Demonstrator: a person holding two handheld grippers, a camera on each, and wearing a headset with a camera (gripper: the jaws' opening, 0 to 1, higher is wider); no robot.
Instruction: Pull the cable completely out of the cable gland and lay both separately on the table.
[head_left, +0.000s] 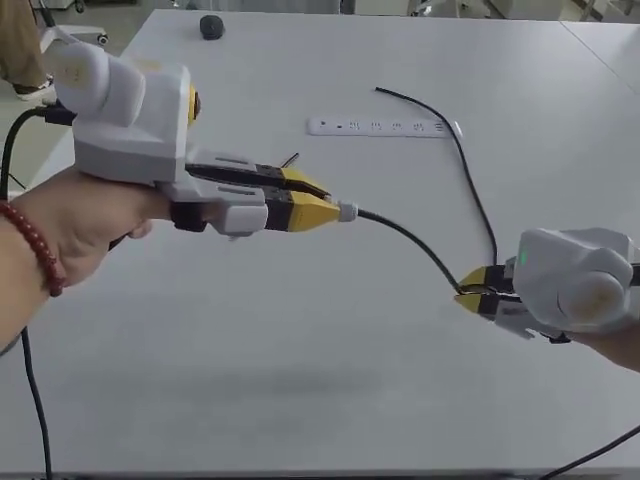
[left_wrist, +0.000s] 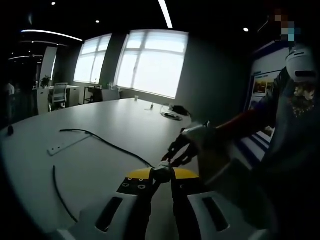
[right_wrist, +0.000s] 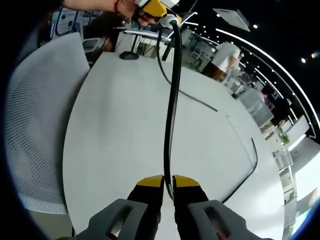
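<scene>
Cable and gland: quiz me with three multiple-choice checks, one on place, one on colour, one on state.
1. Where is the power strip?
A. On the table, beyond both grippers
B. In a gripper
C. On the floor

2. What colour is the cable?
A. White
B. Black
C. Red

3. How does the cable stand with the cable gland?
A. Fully out
B. Running into it
C. Both laid down

Key:
1 A: it lies flat past the grippers.
2 B: it is a black line against the white top.
3 B: it runs from the gland in the left gripper to the right gripper, which is shut on it.
</scene>
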